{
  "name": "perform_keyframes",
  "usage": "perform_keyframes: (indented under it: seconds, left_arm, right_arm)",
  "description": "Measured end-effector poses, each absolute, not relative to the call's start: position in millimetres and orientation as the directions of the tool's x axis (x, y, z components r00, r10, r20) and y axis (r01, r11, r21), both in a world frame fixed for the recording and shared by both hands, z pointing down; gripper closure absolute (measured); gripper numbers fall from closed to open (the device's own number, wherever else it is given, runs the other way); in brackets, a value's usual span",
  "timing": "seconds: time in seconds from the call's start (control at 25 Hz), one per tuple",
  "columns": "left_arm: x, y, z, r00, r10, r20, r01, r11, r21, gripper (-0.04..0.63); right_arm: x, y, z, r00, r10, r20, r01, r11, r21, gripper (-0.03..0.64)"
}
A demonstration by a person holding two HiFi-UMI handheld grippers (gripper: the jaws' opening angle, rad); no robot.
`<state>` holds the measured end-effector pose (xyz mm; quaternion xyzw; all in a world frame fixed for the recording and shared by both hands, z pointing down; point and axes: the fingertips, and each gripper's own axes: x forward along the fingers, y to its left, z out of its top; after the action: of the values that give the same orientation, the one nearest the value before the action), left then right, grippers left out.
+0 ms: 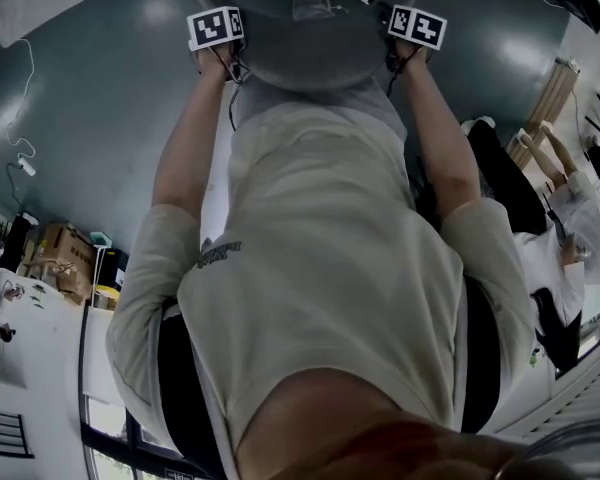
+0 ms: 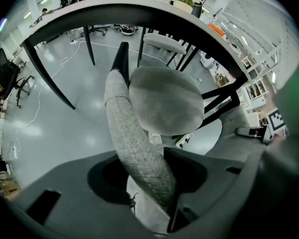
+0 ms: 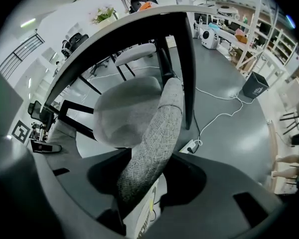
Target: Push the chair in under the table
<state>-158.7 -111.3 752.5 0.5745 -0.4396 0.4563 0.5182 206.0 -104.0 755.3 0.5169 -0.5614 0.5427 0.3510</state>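
A chair with a round grey seat stands in front of me, at the top of the head view. Its curved grey fabric backrest runs between the jaws of my left gripper, which is shut on it. My right gripper is shut on the same backrest further along. The seat lies partly beneath the dark rim of the round table. A black table leg stands just right of the backrest. Both marker cubes flank the seat.
A second chair stands beyond the table. A white cable and a power strip lie on the grey floor at the right, with a dark bin further off. Cardboard boxes sit at the left, and people at the right.
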Motion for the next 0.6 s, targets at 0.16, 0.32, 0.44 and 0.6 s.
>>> perform_keyframes:
  seconds: [0.16, 0.32, 0.44, 0.6]
  left_arm:
    - [-155.7, -141.3, 750.4, 0.198, -0.031, 0.980, -0.977, -0.084, 0.195, 0.397]
    - [-156.0, -170.5, 753.0, 0.204, -0.042, 0.978, -0.976, -0.083, 0.200, 0.396]
    - [-153.8, -189.4, 753.8, 0.206, -0.045, 0.977, -0.976, -0.085, 0.202, 0.396]
    - [-153.6, -214.5, 753.1, 0.205, -0.056, 0.977, -0.975, -0.093, 0.200, 0.394]
  right_arm:
    - [208.6, -129.7, 754.4, -0.221, -0.208, 0.953, -0.958, -0.140, -0.252, 0.419]
    - [208.2, -153.9, 757.0, -0.220, -0.212, 0.952, -0.956, -0.149, -0.254, 0.417]
    - [210.3, -171.2, 758.1, -0.217, -0.217, 0.952, -0.955, -0.156, -0.254, 0.416]
    - [210.2, -192.0, 759.5, -0.216, -0.225, 0.950, -0.953, -0.165, -0.255, 0.416]
